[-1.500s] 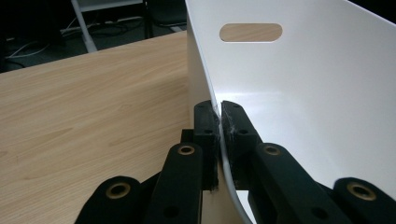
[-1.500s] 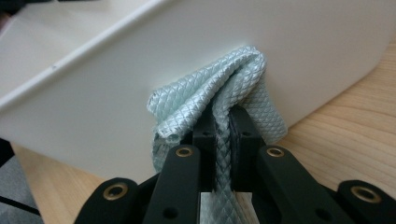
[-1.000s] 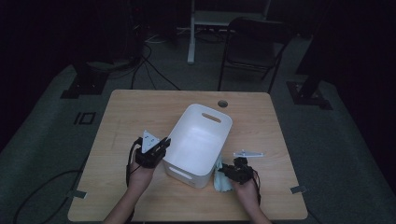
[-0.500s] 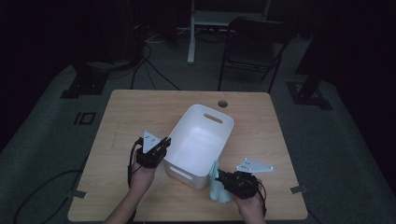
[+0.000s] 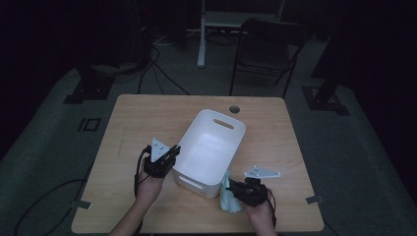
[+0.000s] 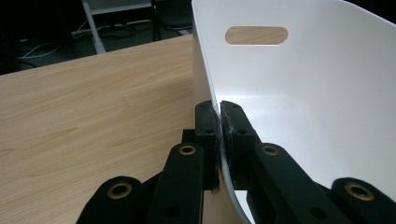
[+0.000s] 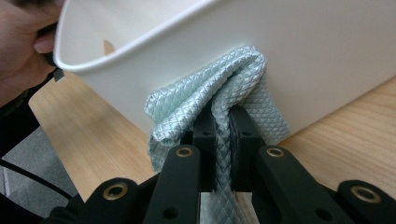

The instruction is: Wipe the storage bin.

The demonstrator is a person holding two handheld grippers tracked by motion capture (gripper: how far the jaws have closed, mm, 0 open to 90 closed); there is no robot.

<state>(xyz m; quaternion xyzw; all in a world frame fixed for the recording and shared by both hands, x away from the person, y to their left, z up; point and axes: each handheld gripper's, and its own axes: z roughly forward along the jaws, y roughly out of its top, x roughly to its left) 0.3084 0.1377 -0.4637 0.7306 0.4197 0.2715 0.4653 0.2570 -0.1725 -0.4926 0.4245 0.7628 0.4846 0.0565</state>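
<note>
Cloth [image 5: 230, 197], pale green, hanging bunched at near right corner of white bin [image 5: 209, 147] on wooden table [image 5: 147, 113], right gripper [image 5: 239, 191] clamping it. Left gripper [image 5: 169, 156] pinching bin's left rim.

Left gripper view: jaws closing tight on bin wall [image 6: 299, 93].

Right gripper view: jaws squeezing cloth fold [image 7: 219, 93], cloth pressing against bin's outer wall [image 7: 299, 51].

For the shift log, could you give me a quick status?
Left gripper clamped on white tub rim. Right gripper pinching pale green cloth against tub's outer wall. Nothing blocking.
</note>
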